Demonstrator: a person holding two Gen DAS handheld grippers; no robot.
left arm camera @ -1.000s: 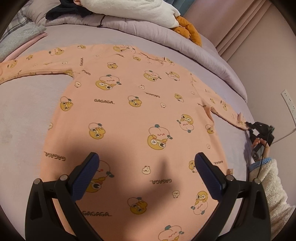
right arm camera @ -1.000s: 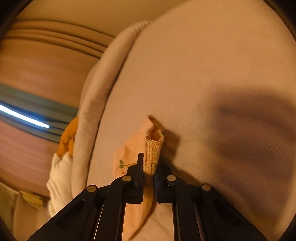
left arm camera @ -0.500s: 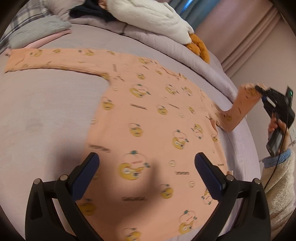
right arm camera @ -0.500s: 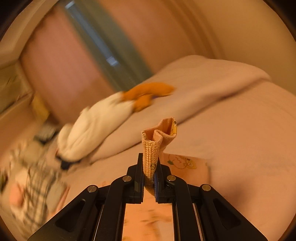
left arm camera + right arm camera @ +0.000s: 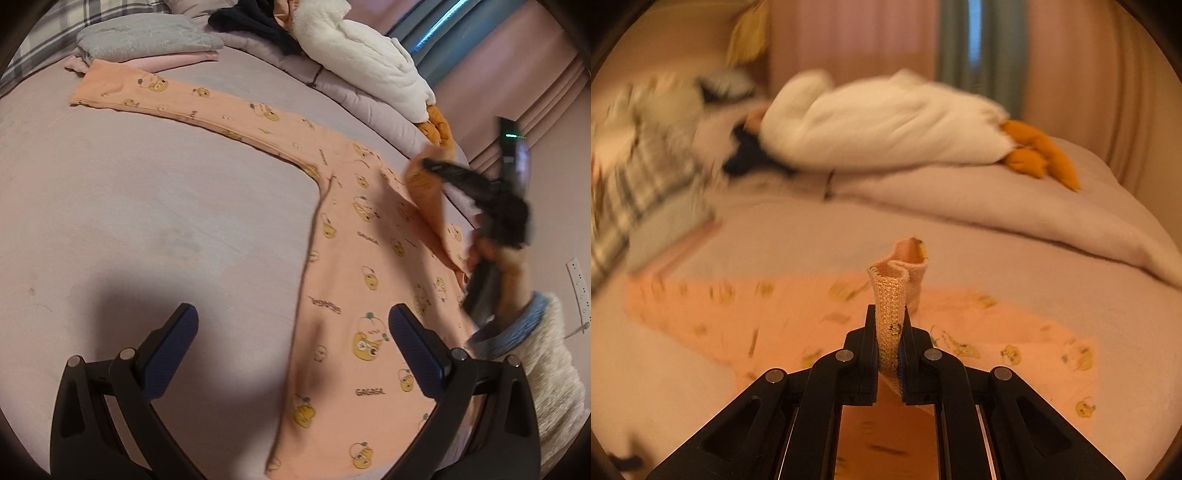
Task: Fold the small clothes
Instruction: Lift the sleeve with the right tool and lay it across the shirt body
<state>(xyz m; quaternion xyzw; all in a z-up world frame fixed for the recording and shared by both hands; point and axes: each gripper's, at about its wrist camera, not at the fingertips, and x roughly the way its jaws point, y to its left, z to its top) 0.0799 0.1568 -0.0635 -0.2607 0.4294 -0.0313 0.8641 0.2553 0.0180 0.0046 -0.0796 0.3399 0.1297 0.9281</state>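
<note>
- Peach pyjama top [image 5: 354,288] with a cartoon print lies flat on the lilac bedsheet [image 5: 155,206], filling the centre and lower right of the left wrist view; one sleeve runs out to the upper left.
- Right gripper [image 5: 890,332] has its black jaws pressed together on the ribbed sleeve cuff [image 5: 892,295], which stands up between them at lower centre.
- Right hand [image 5: 495,254], in a fluffy cream sleeve with a blue cuff, holds that gripper raised at the right edge, the other sleeve draped up from the top.
- Left gripper [image 5: 291,347] is spread wide with nothing between its blue ridged pads [image 5: 170,350], low in the frame.
- Plush white toy [image 5: 886,125] with orange feet lies on the rolled quilt [image 5: 997,199] at upper centre.
</note>
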